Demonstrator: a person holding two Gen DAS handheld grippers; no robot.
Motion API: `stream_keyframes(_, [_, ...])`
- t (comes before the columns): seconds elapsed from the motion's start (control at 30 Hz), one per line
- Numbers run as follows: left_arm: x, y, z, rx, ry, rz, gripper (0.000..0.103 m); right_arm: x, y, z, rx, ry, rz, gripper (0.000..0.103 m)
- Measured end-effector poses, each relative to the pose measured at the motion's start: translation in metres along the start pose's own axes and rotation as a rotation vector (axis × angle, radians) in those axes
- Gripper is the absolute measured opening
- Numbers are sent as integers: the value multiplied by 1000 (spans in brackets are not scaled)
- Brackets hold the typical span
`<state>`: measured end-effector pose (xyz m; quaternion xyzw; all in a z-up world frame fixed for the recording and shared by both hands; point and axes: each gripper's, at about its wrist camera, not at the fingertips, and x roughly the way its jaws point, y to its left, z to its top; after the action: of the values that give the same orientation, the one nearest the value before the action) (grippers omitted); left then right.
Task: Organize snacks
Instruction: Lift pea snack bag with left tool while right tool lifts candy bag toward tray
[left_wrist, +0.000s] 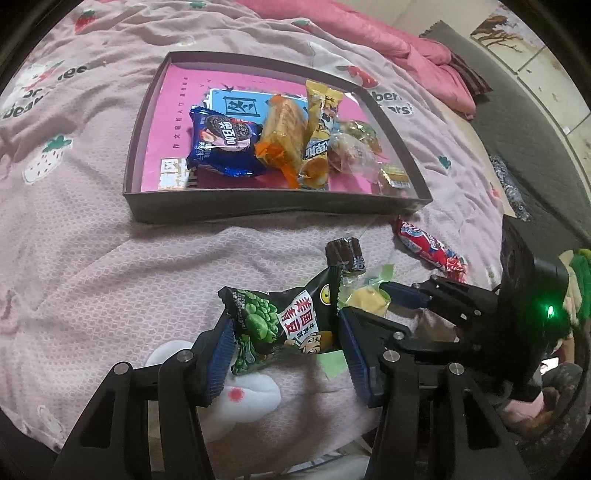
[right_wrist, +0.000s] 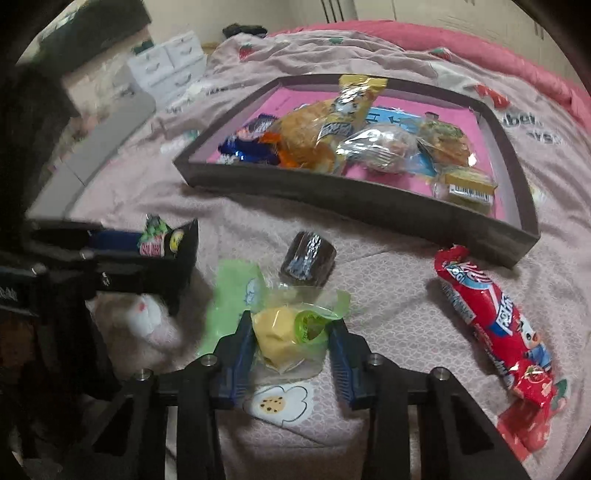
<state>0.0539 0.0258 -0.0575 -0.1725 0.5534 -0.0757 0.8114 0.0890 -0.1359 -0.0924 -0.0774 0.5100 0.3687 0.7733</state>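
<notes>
My left gripper (left_wrist: 286, 332) is shut on a dark green pea snack bag (left_wrist: 288, 325) and holds it just above the bedspread, in front of the box. My right gripper (right_wrist: 290, 341) is closed on a yellow cake in a green-edged clear wrapper (right_wrist: 284, 336); it also shows in the left wrist view (left_wrist: 365, 299). A brown-wrapped round snack (right_wrist: 308, 264) lies just beyond it. A red snack stick (right_wrist: 495, 325) lies on the bed to the right. The shallow brown box (left_wrist: 258, 206) with a pink floor holds several snacks, among them a blue Oreo pack (left_wrist: 221, 142).
The pink strawberry-print bedspread (left_wrist: 92, 240) covers the bed. A pink quilt (left_wrist: 388, 33) is bunched behind the box. White drawers (right_wrist: 170, 62) stand off the bed at the far left. The left gripper's body (right_wrist: 110, 266) is close to the right gripper's left side.
</notes>
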Motion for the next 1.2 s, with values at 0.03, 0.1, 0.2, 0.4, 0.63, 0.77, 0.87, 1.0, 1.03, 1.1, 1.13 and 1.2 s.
stream_keyframes(0.03, [-1,0,1,-1,-2,0,56,-2,-1,-1,8,-5,6,38])
stream_keyframes(0.1, [-3,1,2,-7,-10,-4,56,-10,1,-1,11,-31,14,38])
stream_keyframes(0.2, [-8,0,3,-5,-27,-13,56,-27,0,2,27,-97,40,38])
stream_keyframes(0.4, [-21,-5,7,13,-74,-20,56,-55,-5,9,45,-227,7,38])
stream_keyframes(0.63, [-37,-11,12,37,-138,-4,56,-78,-10,15,53,-341,-64,38])
stream_keyframes(0.77, [-42,-14,14,54,-166,16,56,-86,-16,19,75,-385,-73,38])
stream_keyframes(0.87, [-45,-16,17,61,-181,23,56,-88,-20,21,88,-395,-78,38])
stream_keyframes(1.0, [-46,-17,22,66,-199,32,56,-93,-22,24,92,-423,-90,38])
stream_keyframes(1.03, [-47,-16,24,65,-202,32,56,-94,-23,24,91,-428,-92,38])
stream_keyframes(1.1, [-48,-15,29,61,-212,37,56,-96,-24,25,91,-439,-97,38])
stream_keyframes(1.13, [-48,-15,31,59,-218,41,56,-97,-24,26,92,-442,-98,38])
stream_keyframes(1.2, [-50,-15,37,56,-236,51,56,-98,-26,27,94,-451,-101,38])
